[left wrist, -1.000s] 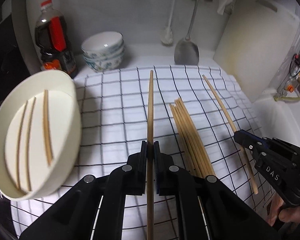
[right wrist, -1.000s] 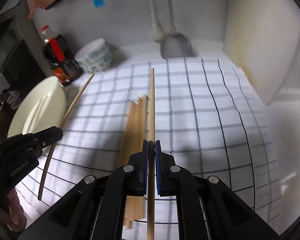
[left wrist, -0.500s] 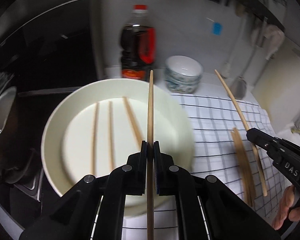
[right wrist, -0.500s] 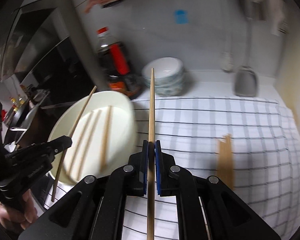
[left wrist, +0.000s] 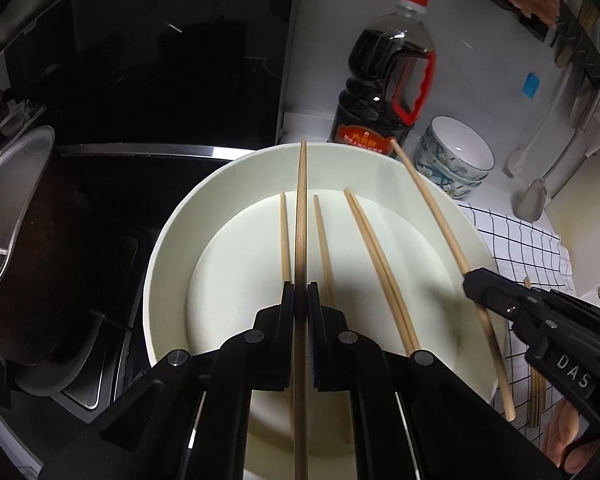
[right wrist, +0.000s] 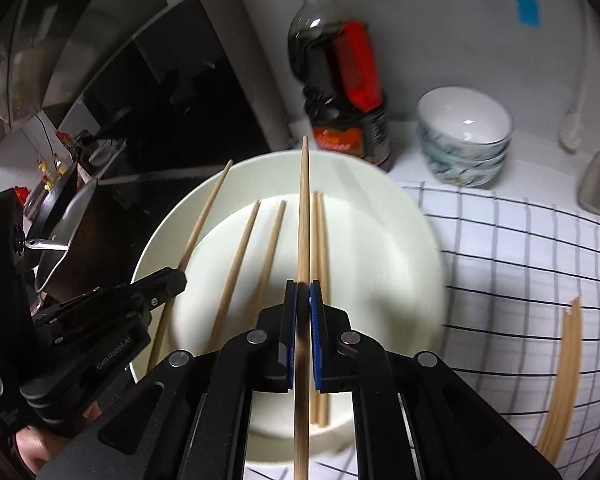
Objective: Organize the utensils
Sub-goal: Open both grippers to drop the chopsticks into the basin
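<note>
While both grippers hang over the plate, each pinches one chopstick:
Dark wok: a metal wok (left wrist: 16, 248) sits on the black hob at the counter's left end, just beside the plate's left rim.
Left gripper: the black two-finger left gripper (left wrist: 301, 300) has its jaws pressed together on a long wooden chopstick (left wrist: 301, 216) that points over the plate toward its far rim.
Plate: the round cream plate (left wrist: 164, 248) stands between the hob and the cloth; loose wooden chopsticks (left wrist: 374, 256) lie on its flat middle, running front to back.
Right gripper: the black right gripper with blue pads (right wrist: 303, 300) is clamped on a second wooden chopstick (right wrist: 304, 208), held above the plate's right half.
Bottle and bowls: a dark sauce bottle with a red cap (left wrist: 384, 84) and stacked patterned bowls (left wrist: 456, 160) stand by the wall behind the plate.
Cloth: the white black-checked cloth (right wrist: 520, 248) covers the counter to the right; a bundle of wooden chopsticks (right wrist: 564, 372) lies near its right edge.
</note>
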The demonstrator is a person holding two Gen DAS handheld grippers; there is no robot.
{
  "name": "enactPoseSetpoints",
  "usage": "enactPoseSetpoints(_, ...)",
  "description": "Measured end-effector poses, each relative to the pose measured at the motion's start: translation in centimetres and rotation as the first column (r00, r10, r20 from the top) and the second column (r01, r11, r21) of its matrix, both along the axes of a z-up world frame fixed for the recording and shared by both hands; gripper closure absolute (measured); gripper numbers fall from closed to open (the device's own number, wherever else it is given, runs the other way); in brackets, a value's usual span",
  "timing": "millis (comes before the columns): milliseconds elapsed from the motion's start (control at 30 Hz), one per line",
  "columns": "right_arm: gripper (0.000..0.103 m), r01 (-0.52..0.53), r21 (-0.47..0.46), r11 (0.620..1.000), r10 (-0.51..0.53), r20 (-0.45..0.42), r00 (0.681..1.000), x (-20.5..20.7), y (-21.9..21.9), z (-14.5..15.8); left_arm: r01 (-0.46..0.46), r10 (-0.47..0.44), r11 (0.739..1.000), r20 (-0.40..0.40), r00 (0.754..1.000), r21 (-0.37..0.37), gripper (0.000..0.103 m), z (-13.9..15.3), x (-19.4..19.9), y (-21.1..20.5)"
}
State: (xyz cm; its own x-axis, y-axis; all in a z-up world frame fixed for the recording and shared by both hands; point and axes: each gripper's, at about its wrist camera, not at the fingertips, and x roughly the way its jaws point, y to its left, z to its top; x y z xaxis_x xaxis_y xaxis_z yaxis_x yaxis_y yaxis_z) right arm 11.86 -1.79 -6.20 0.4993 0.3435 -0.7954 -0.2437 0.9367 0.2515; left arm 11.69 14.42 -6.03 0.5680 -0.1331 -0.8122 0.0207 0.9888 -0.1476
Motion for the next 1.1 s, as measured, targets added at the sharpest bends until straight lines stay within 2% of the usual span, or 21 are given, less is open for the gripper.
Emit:
enactPoseSetpoints(267,0.097,0.002,-0.046,0.999,-0.007,-0.096,0.995,1.9,2.3,-3.0,0.018,-0.019,1.000,-0.058,0.998,-0.021,0.096,-2.2,1.7,0.7)
enactPoseSetpoints(533,0.097,0.020,-0.077,0.997,-0.030,-0.123,0.992,2.4,2.5,-4.7,0.024,-0.026,1.000,-0.124,0.992,-0.017,0.094,-4.0,2.5,0.7)
enactPoseSetpoints(567,0.097,0.021,-0.080,0.997,-0.031,-0.122,0.992,2.4,2.5,-4.7,0.025,-0.027,1.000,-0.129,0.991,-0.016,0.090,-4.1,2.5,0.7)
enactPoseSetpoints(633,0.097,0.023,-0.084,0.996,-0.033,-0.124,0.992,2.3,2.5,-4.8,0.019,-0.020,1.000,-0.133,0.991,-0.008,0.072,-4.1,2.5,0.7)
enactPoseSetpoints(700,0.091,0.028,-0.089,0.996,-0.038,-0.120,0.992,2.2,2.5,-4.7,0.002,-0.002,1.000,-0.116,0.993,0.000,0.042,-3.7,2.2,1.0)
enactPoseSetpoints(733,0.084,0.032,-0.093,0.995,-0.042,-0.114,0.993,2.2,2.5,-4.5,-0.007,0.008,1.000,-0.103,0.995,0.006,0.040,-3.4,2.1,1.1)
enactPoseSetpoints(900,0.079,0.048,-0.111,0.993,-0.056,-0.070,0.996,1.3,1.9,-3.2,-0.046,0.048,0.999,-0.090,0.995,0.026,0.033,-2.4,1.5,2.2)
enactPoseSetpoints(967,0.069,0.053,-0.108,0.993,-0.060,-0.058,0.997,0.8,1.7,-2.8,-0.061,0.062,0.998,-0.086,0.994,0.023,0.029,-2.0,1.1,2.6)
enactPoseSetpoints(1100,0.068,0.049,-0.108,0.993,-0.055,-0.047,0.997,0.1,1.6,-2.3,-0.061,0.063,0.997,-0.070,0.996,0.036,0.025,-1.3,0.2,2.6)
